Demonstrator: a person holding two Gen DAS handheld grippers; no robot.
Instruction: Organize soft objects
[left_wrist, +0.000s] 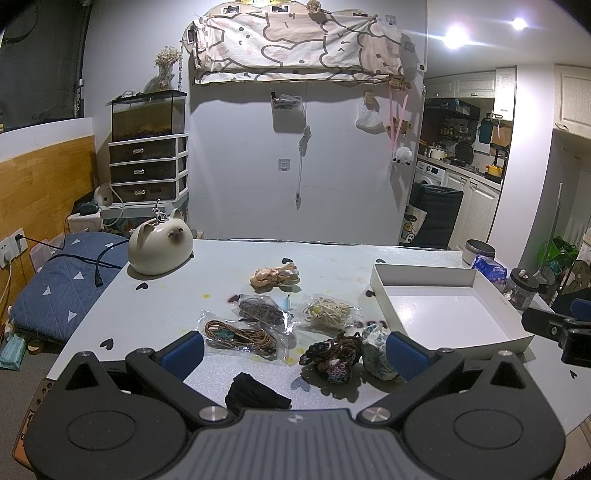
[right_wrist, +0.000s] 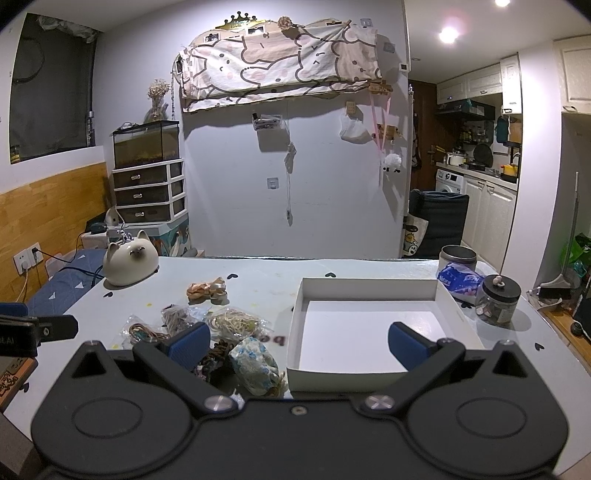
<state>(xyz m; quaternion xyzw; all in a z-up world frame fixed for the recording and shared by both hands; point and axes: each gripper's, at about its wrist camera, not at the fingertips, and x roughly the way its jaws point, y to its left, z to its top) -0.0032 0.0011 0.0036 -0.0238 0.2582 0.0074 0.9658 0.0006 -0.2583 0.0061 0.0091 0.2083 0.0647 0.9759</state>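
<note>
Counter, pale, dotted with small heart marks. Landmark: one white tray, shallow, nothing in it. Left of the tray, a loose cluster of soft goods: floral fabric pouch, nearest the tray's front corner; dark crocheted scrunchie touching the pouch on its far-from-tray side; bagged cream cord behind those; bagged dark cord and bagged brown cord farther left; peach ribbon bundle at the back of the group; black cloth piece at the front, well left of the tray. Left hand-held gripper: jaws wide, holding nothing, poised over the scrunchie and pouch. Right hand-held gripper: jaws wide, holding nothing, straddling the tray's front-left corner. Step, as judged: the outset, with no item yet in the tray. Next move likely calls for lowering one gripper onto the pouch or scrunchie, pinching the fabric and carrying it over the tray wall.
</note>
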